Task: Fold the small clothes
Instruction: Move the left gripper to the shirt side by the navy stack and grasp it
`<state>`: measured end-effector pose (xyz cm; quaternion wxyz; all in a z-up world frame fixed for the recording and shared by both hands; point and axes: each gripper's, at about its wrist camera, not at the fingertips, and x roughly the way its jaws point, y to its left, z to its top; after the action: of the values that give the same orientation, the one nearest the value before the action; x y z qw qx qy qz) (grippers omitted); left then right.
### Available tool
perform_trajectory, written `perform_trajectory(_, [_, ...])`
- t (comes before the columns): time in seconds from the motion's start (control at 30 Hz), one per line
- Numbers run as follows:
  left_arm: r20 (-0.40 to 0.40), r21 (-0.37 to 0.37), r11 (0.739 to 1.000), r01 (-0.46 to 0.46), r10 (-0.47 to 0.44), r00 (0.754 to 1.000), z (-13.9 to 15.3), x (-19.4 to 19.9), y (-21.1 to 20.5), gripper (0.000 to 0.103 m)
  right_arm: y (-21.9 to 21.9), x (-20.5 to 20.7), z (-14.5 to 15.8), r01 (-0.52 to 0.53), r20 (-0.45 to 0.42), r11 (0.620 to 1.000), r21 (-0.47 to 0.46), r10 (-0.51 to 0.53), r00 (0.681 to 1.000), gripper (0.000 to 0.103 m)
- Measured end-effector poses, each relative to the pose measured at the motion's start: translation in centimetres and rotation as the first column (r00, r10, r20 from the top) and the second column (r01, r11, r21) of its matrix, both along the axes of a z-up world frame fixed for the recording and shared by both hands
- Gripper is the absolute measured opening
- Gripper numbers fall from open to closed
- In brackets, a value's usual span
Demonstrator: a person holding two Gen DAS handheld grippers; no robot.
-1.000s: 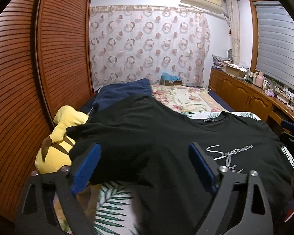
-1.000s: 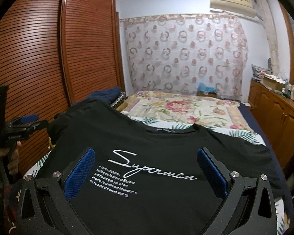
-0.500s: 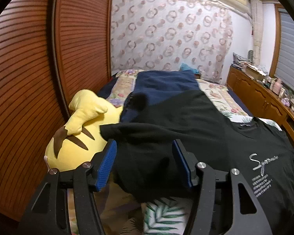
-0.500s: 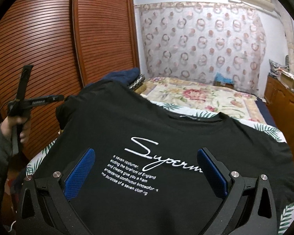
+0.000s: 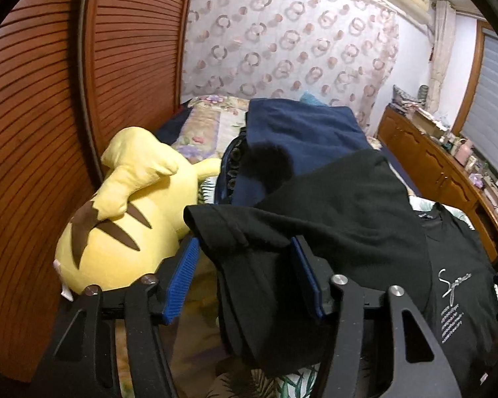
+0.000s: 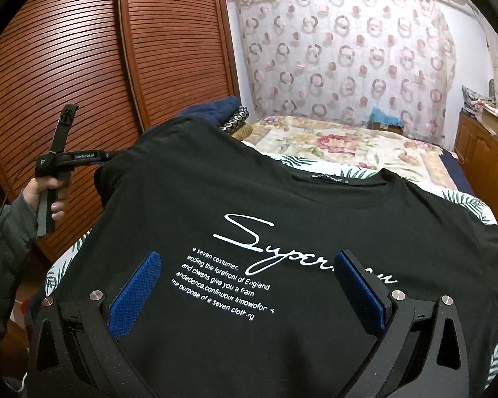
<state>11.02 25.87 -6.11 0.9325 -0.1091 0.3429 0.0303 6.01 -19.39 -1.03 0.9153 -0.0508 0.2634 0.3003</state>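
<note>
progress check: black t-shirt (image 6: 282, 205) lies print-up and mostly flat across the bed (image 6: 332, 139), collar toward the curtain, white script and text block readable in the right wrist view. no fold is visible yet; both sleeves look unfolded, so the judgement is that the task is at its first step. left gripper (image 5: 245, 275) sits at the shirt's left sleeve (image 5: 235, 229), which is bunched and hangs down between the blue pads; the jaws have just been closing on it, but a gap shows beside the left pad, so the cloth is between them and not yet clamped. in the right wrist view the person's hand (image 6: 46, 195) holds that gripper at the shirt's left edge. right gripper (image 6: 249, 288) hovers over the printed chest with its jaws wide apart and nothing between the pads; whether it touches the fabric cannot be told. yellow plush toy (image 5: 123, 219) lies just beside the left sleeve, against the wooden wardrobe (image 5: 50, 99), and a navy garment (image 5: 302, 132) is heaped behind the sleeve. likely left to do: finish the pinch on the sleeve, bring it over the chest, repeat on the other side, then fold the body. risk noted: the sleeve may drag on the plush toy.
</note>
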Motion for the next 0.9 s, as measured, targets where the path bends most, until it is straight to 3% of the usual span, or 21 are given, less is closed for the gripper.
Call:
perform_trajectory(0.07, [-0.006,0.0,1.0,0.014,-0.014,1.0,0.1,0.1,-0.2,0.023,0.0,0.0,0.0,0.001,-0.001,1.0,0.002,-0.001,1.0,0.103])
perform_trajectory(0.13, [0.007,0.026,0.999,0.022,-0.022,1.0,0.5,-0.2,-0.6,0.008,0.0,0.0,-0.2,0.003,0.0,1.0,0.003,-0.003,1.0,0.103])
perform_trajectory(0.33, [0.102,0.089,0.996,0.012,-0.021,0.995,3.7,-2.0,-2.3,0.0,-0.2,-0.1,-0.5,0.012,0.007,1.0,0.015,-0.012,1.0,0.103])
perform_trajectory(0.43, [0.122,0.125,0.992,0.032,-0.048,0.991,5.3,-2.0,-3.5,0.0,-0.3,-0.2,-0.5,0.018,0.009,1.0,0.023,-0.019,1.0,0.103])
perform_trajectory(0.53, [0.145,0.153,0.988,-0.01,-0.013,0.989,6.2,-1.9,-3.3,0.0,-0.5,-0.2,-0.7,0.025,0.009,0.999,0.034,-0.026,1.0,0.103])
perform_trajectory(0.6, [0.12,0.163,0.986,-0.035,0.015,0.993,5.9,-1.3,-2.5,0.013,-0.6,-0.3,-0.7,0.027,0.008,0.999,0.036,-0.028,1.0,0.103])
perform_trajectory(0.67, [0.092,0.159,0.986,-0.046,0.032,0.995,5.0,-0.9,-1.7,0.059,-0.5,-0.4,-0.8,0.03,0.009,0.999,0.034,-0.03,0.999,0.103])
perform_trajectory(0.73, [0.06,0.128,0.991,-0.046,0.039,0.997,3.6,-0.3,-0.9,0.077,-0.5,-0.2,-0.9,0.033,0.003,0.999,0.037,-0.033,0.999,0.103])
perform_trajectory(0.83, [-0.027,0.028,1.0,-0.011,0.012,1.0,0.9,1.0,0.2,0.077,-0.5,0.1,-1.1,0.037,-0.014,0.998,0.042,-0.037,0.999,0.103])
perform_trajectory(0.9, [-0.032,-0.034,0.999,0.023,-0.024,0.999,0.1,1.1,-0.1,0.077,-0.3,0.2,-1.3,0.038,-0.021,0.999,0.038,-0.038,0.999,0.103])
